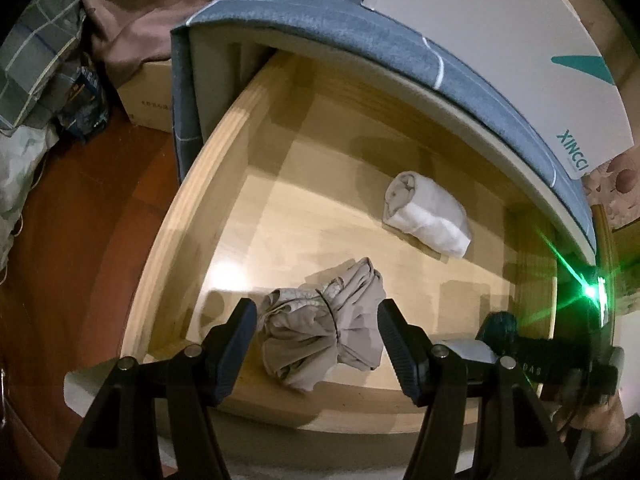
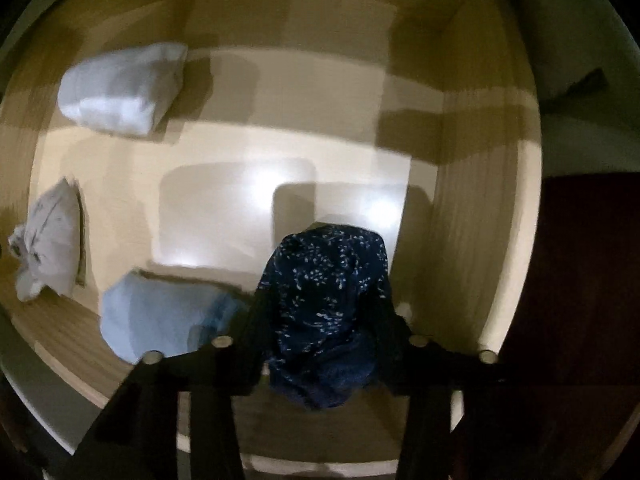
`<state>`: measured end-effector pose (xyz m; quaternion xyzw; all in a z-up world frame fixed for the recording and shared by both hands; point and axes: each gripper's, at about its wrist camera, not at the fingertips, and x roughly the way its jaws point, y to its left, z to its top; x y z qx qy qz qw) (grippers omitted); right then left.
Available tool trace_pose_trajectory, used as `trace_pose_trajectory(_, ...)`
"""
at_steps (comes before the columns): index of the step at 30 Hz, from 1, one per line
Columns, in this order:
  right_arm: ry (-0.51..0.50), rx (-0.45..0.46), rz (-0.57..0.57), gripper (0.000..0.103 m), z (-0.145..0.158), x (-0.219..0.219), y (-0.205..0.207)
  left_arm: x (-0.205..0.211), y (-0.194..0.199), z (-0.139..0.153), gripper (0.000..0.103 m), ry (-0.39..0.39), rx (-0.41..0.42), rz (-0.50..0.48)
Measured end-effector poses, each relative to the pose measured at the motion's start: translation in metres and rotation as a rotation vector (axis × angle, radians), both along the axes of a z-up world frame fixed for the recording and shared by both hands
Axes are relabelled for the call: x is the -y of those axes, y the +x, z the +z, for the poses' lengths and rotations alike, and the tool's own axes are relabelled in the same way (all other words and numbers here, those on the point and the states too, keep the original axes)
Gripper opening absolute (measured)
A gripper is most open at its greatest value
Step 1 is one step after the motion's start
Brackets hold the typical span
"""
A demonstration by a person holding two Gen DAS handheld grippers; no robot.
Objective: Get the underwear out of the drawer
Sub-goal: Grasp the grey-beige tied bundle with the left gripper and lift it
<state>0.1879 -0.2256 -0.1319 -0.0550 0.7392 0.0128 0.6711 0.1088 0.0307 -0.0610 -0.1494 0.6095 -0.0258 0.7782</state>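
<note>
the left gripper [image 1: 318, 322] fills the bottom of its own view, black fingers [image 1: 236, 344] spread wide on either side of a crumpled beige underwear [image 1: 324, 332] that lies on the floor of the wooden drawer [image 1: 208, 184], near its front wall; the pads stand clear of the cloth. further back in the drawer rests a rolled white underwear [image 1: 428, 216]. a white box [image 1: 500, 36] with a teal mark sits on the grey-blue sheet [image 1: 340, 24] above the drawer, and the letters "xincci" can be read along its edge. a cardboard box [image 1: 146, 96] at the left carries small print too blurred to read. part of the right gripper's body shows at the right edge with faint letters that look like "das".

in the blurred right wrist view, the right gripper [image 2: 326, 312] points down into the drawer, its jaws narrow and pressed on a dark blue speckled underwear [image 2: 324, 308] bunched between them. a pale blue underwear [image 2: 160, 320] lies just left of it on the drawer floor, the beige one and the white roll further left.
</note>
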Motion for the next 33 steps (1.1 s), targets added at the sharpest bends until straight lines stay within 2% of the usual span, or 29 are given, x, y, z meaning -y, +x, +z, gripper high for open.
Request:
trace_pose_trajectory(2, 0.006, -0.022, -0.002, 0.030, -0.003, 0.001, 0.000, 0.003, 0.001, -0.004, 0.064, 0.007, -0.027, -0.014)
trace_pose_trajectory(6, 0.003, -0.029, 0.011, 0.029, -0.004, -0.002, -0.008, 0.012, 0.002, -0.009, 0.065, 0.016, -0.056, -0.054)
trace_pose_trajectory(10, 0.011, 0.004, 0.007, 0.029, 0.005, 0.000, -0.004, 0.018, 0.005, -0.015, 0.065, 0.011, -0.096, -0.100)
trace_pose_trajectory(14, 0.016, 0.028, 0.008, 0.030, 0.007, -0.001, -0.022, 0.026, 0.011, -0.015, 0.065, 0.075, -0.120, -0.220)
trace_pose_trajectory(18, 0.056, 0.031, -0.007, 0.030, 0.002, 0.012, -0.034, 0.029, 0.021, -0.007, 0.065, 0.059, -0.139, -0.348)
trace_pose_trajectory(22, 0.057, 0.034, -0.006, 0.030, -0.001, 0.031, -0.027, 0.042, 0.030, -0.002, 0.065, 0.153, -0.139, -0.519)
trace_pose_trajectory(28, 0.060, 0.041, -0.012, 0.030, 0.000, 0.024, -0.030, 0.061, 0.035, -0.010, 0.065, 0.165, -0.213, -0.712)
trace_pose_trajectory(33, 0.060, 0.043, -0.012, 0.030, 0.002, 0.020, -0.034, 0.071, 0.040, -0.030, 0.066, 0.184, -0.302, -0.788)
